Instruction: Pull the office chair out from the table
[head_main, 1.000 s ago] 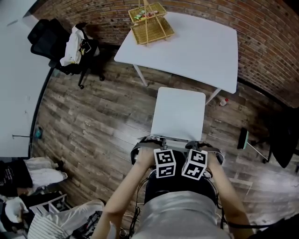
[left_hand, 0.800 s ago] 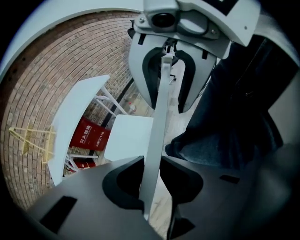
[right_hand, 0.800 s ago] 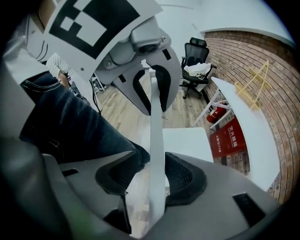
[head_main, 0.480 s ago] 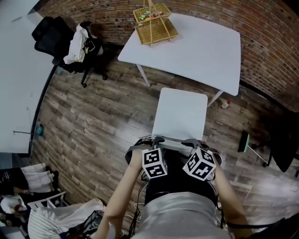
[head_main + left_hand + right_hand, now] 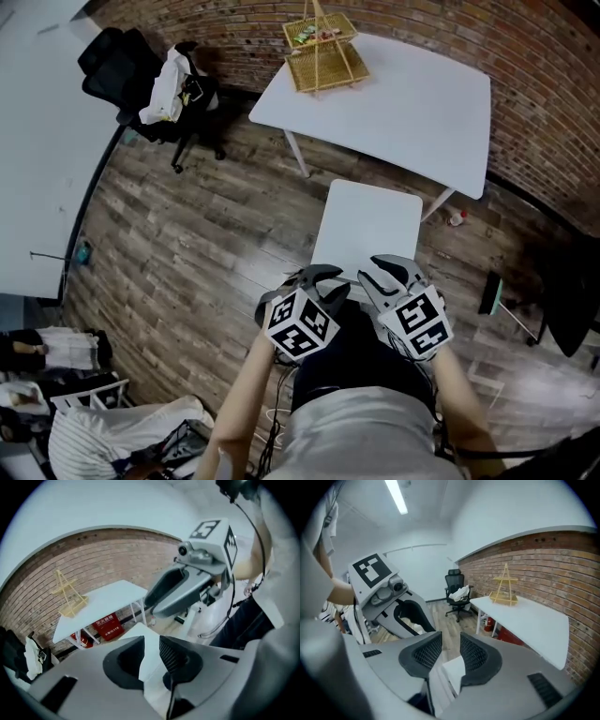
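Observation:
A chair with a flat white seat (image 5: 367, 223) stands on the wood floor, a short gap from the white table (image 5: 403, 98). Its near edge is hidden behind my grippers. My left gripper (image 5: 323, 277) hangs above that edge, its jaws apart and closing, with nothing between them. My right gripper (image 5: 380, 269) hovers beside it, jaws also closing on nothing. In the left gripper view the left gripper (image 5: 151, 656) frames a strip of white seat (image 5: 149, 665). In the right gripper view the right gripper (image 5: 450, 651) shows the seat corner (image 5: 454, 671) below it.
A black office chair (image 5: 131, 75) draped with a bag stands at the back left by the brick wall. A wicker rack (image 5: 323, 52) sits on the white table. A large white desk (image 5: 37, 159) fills the left. A red box (image 5: 105, 625) stands under the table.
Both grippers have lifted off the chair's near edge and rolled, so their marker cubes now tilt outward. Their jaws point over the seat toward the table.

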Available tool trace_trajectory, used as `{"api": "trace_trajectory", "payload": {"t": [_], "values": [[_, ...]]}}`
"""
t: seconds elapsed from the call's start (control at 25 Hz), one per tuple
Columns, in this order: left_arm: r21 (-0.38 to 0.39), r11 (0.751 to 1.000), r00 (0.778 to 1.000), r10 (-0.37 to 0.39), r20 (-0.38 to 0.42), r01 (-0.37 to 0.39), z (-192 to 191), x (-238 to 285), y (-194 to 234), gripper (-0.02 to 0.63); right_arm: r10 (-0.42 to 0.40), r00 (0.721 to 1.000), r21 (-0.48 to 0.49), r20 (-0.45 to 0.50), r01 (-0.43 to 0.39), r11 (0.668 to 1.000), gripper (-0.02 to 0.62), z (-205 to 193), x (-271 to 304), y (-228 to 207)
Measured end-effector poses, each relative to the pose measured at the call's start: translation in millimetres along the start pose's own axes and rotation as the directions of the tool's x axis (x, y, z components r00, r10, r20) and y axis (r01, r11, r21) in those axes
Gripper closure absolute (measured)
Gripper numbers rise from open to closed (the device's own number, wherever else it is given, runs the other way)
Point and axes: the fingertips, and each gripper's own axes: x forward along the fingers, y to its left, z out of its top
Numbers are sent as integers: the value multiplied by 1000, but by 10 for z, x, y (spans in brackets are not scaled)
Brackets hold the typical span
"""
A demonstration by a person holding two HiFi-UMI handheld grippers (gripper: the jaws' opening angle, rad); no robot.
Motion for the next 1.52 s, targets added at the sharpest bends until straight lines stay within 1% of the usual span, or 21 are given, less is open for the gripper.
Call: {"api": "trace_trajectory", "payload": {"t": [0.04,0.12,0.16,0.24,0.36,0.48,0.64,0.76,0.88,0.96,1.08,1.16,1.36,1.52], "values": [[-35,999,999,19,45,-18,108,-39,70,505,-42,998,23,45,42,999,479,71,-30,-69],[-104,993,990,73,124,-60,306,-104,218,523,-137,983,60,121,130,990,546,191,-108,-204],[-134,987,982,104,155,-83,390,-133,292,536,-177,973,72,146,168,983,561,239,-143,-256],[-184,974,963,171,209,-133,542,-195,430,565,-229,956,100,181,213,972,575,323,-190,-322],[-237,952,922,260,286,-195,777,-301,572,584,-275,935,161,224,243,957,578,444,-260,-398],[-262,932,879,334,341,-252,991,-404,661,591,-335,901,203,277,286,937,580,612,-373,-483],[-316,899,819,416,395,-304,1195,-544,761,591,-385,849,209,362,329,921,580,881,-538,-532],[-344,878,787,459,412,-332,1298,-619,823,591,-412,821,228,395,347,910,581,996,-607,-569],[-366,865,771,483,415,-345,1339,-652,860,591,-446,802,249,398,373,894,581,1016,-640,-606],[-368,856,761,501,411,-364,1349,-675,879,591,-461,794,263,397,382,886,581,1017,-655,-614],[-368,838,741,535,406,-403,1372,-721,924,591,-476,784,283,399,388,877,581,1029,-669,-646],[-376,830,730,547,409,-412,1389,-746,946,591,-486,779,294,397,394,871,581,1035,-677,-677],[-396,823,725,555,407,-408,1394,-749,986,591,-505,772,286,386,420,861,581,1020,-695,-749],[-396,818,722,563,402,-418,1399,-752,1012,591,-525,762,311,380,430,848,581,1017,-726,-792]]}}
